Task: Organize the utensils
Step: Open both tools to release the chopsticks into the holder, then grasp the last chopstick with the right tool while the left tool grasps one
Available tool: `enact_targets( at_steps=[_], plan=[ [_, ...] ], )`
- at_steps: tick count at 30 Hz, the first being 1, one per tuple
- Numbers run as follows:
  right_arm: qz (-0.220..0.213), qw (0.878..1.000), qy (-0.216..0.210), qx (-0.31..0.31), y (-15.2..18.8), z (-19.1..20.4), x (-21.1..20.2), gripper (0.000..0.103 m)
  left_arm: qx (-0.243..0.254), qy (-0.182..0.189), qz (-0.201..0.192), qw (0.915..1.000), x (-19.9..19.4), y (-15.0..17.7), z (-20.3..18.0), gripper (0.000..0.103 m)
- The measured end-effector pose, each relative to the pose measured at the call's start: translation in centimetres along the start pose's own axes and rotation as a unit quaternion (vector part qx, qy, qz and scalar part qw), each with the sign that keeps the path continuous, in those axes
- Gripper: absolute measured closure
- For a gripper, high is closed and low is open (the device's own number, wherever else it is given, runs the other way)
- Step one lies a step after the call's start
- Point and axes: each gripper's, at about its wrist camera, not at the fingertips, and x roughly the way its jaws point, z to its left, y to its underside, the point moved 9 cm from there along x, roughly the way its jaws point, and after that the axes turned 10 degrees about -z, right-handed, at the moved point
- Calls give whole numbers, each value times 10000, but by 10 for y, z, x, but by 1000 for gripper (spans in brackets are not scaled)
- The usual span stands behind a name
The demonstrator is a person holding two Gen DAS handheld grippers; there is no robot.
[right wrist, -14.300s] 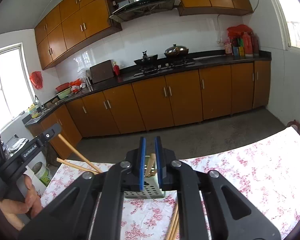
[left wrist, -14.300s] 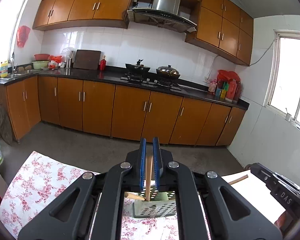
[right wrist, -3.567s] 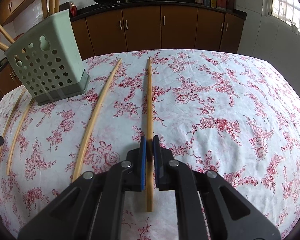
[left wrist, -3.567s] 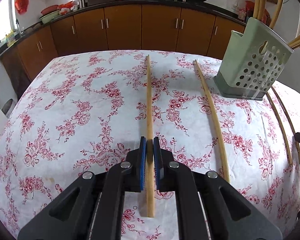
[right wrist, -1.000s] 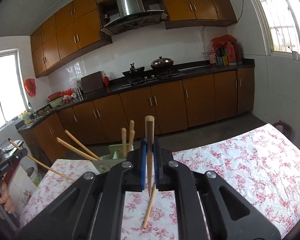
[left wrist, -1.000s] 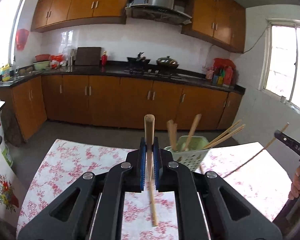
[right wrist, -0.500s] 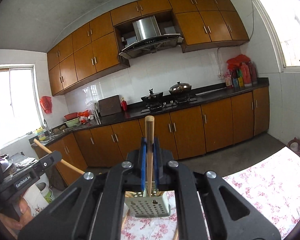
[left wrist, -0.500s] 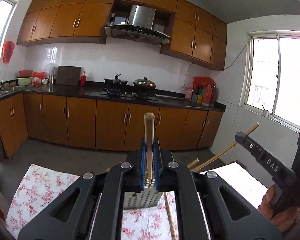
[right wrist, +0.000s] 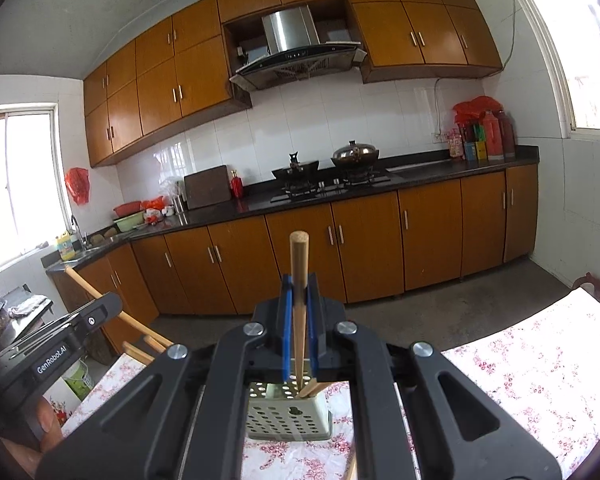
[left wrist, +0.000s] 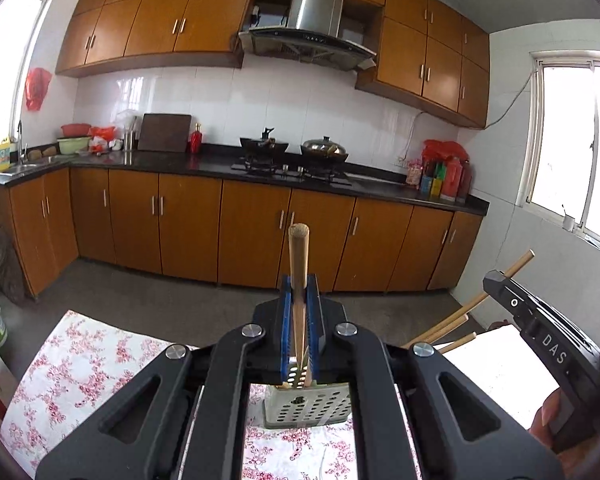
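The left claw (left wrist: 299,334) is pressed together on a wooden chopstick (left wrist: 299,276), which stands almost upright between the blue pads; its round top end rises above the claw, and its thin lower end goes down toward the perforated green utensil holder (left wrist: 308,406) just below and ahead of the fingertips. The holder sits on the tabletop (left wrist: 84,364), which is covered with a white cloth with red flowers. More chopsticks already stand in the holder and lean out to the right of this claw, toward the right claw's black body and the hand (left wrist: 552,420) that carries it.

The right claw (right wrist: 299,332) is also pinching one chopstick (right wrist: 299,280), upright in the same way, with the lower end just over the open top of the same holder (right wrist: 288,416). Another stick leans inside the holder beside it. To the left of this claw, two chopsticks stick out past the near left edge of the tabletop (right wrist: 540,364), close to the left claw's body.

Beyond the far edge of the tabletop there is open grey floor (right wrist: 440,312) and then the brown kitchen cabinets (left wrist: 188,224), well apart from both claws. Above both claws the space is free. To the right of the right claw, a wide part of the cloth is bare up to its right edge.
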Motion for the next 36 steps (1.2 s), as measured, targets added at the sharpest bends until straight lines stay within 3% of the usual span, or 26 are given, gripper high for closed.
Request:
enact_targets(
  at_steps=[6,10,16,18,19,20,21,25,29,32,36],
  plan=[
    [109,9998,135,-32,10,-5,6,92,-112,13,338,9994,8,13,6,96],
    [7,9996,272,44,7,-17,-3,80,-168,6,299,9994,4,8,10,95],
    [-81,9977,637,224,8,-50,-29,73,-274,3,142,9995,-11,-6,17,94],
    [-8,9966,785,259,17,-63,-40,70,-329,-23,70,9994,-21,-12,23,91],
    [48,9958,874,257,21,-71,-44,68,-351,-42,45,9994,-24,-13,26,83],
    [137,9948,977,262,28,-79,-47,68,-382,-69,0,9992,-30,-14,31,71],
    [279,9935,1067,280,40,-88,-51,68,-387,-98,-38,9992,-36,-14,36,67],
    [993,9860,1295,336,97,-112,-53,68,-286,-319,17,9991,-49,2,58,67],
    [1766,9763,1204,332,165,-112,-47,68,-219,-619,465,9968,-48,47,86,67],
    [2330,9676,907,345,213,-93,-38,68,-102,-869,947,9917,-38,89,105,67],
    [2775,9584,657,139,250,-65,-23,68,-58,-1033,1531,9828,-29,142,124,67]
  ],
)
